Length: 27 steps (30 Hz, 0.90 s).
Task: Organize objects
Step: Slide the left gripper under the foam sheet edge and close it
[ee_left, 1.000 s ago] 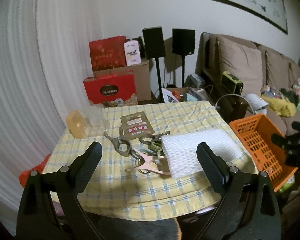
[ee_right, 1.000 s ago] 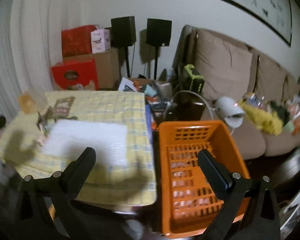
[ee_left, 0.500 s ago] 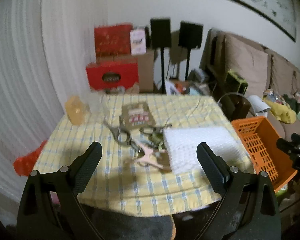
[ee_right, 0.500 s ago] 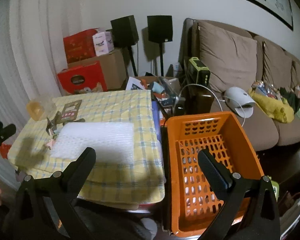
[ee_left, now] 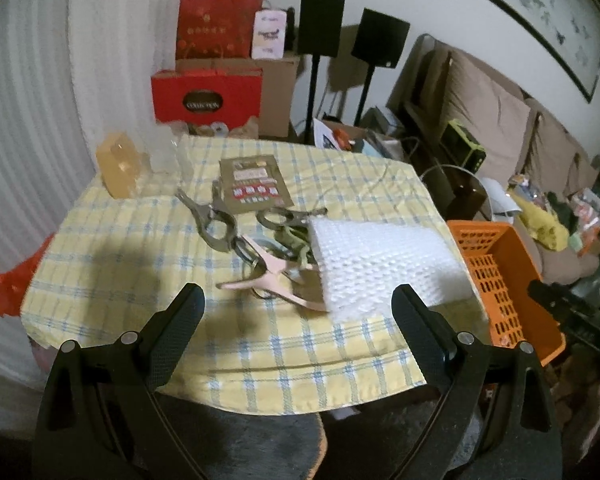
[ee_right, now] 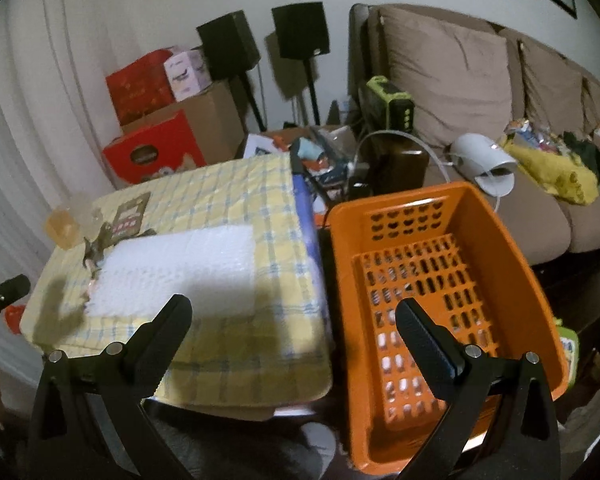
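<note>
Nothing is sorted yet: your perforated orange plastic basket [ee_right: 496, 248] sits empty, the metal scissors [ee_left: 216, 220] lie left of it, and both the left gripper [ee_left: 296, 300] and right gripper [ee_right: 294, 312] are spread wide, holding nothing.

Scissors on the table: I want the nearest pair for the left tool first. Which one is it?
The pink pair, lying nearest the open left tool beside the foam sheet. The grey pair and green pair lie farther back.
</note>
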### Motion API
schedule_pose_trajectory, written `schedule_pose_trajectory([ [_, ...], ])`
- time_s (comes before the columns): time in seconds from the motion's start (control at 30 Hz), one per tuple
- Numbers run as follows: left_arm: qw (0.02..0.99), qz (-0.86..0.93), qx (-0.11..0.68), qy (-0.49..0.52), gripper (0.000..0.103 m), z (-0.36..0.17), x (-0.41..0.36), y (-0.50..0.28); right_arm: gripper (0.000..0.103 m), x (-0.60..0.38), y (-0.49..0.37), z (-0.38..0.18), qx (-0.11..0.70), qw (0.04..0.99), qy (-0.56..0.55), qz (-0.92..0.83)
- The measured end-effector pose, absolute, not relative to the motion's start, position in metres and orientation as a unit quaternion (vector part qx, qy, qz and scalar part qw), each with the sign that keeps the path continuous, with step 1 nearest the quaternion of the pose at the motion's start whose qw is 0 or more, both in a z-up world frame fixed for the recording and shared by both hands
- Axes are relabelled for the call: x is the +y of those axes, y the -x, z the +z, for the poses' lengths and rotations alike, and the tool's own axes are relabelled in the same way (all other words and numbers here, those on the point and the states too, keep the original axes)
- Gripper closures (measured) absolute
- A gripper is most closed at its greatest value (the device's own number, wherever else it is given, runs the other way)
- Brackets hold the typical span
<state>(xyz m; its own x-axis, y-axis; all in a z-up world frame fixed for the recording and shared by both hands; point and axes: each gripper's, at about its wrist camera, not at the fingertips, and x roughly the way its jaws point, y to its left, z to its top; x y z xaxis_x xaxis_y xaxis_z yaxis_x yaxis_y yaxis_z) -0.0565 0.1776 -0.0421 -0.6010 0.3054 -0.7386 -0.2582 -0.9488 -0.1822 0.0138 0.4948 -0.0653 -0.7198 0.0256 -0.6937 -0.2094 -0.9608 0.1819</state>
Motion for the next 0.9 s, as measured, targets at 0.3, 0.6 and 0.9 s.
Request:
schedule_pose_trajectory([
  [0.3,0.153,0.892,-0.008,0.426,0.009,-0.066,0.198,0.055,0.001,0.487,-0.009,-0.076,0.131,0.049,0.38,0.914],
  [0.6,0.206,0.885,0.001,0.417,0.008,-0.089,0.226,0.048,0.001,0.487,-0.007,-0.077,0.109,0.063,0.385,0.914],
  [0.9,0.22,0.881,-0.005,0.418,0.018,-0.106,0.238,0.048,0.0,0.486,-0.006,-0.078,0.123,0.04,0.384,0.914],
])
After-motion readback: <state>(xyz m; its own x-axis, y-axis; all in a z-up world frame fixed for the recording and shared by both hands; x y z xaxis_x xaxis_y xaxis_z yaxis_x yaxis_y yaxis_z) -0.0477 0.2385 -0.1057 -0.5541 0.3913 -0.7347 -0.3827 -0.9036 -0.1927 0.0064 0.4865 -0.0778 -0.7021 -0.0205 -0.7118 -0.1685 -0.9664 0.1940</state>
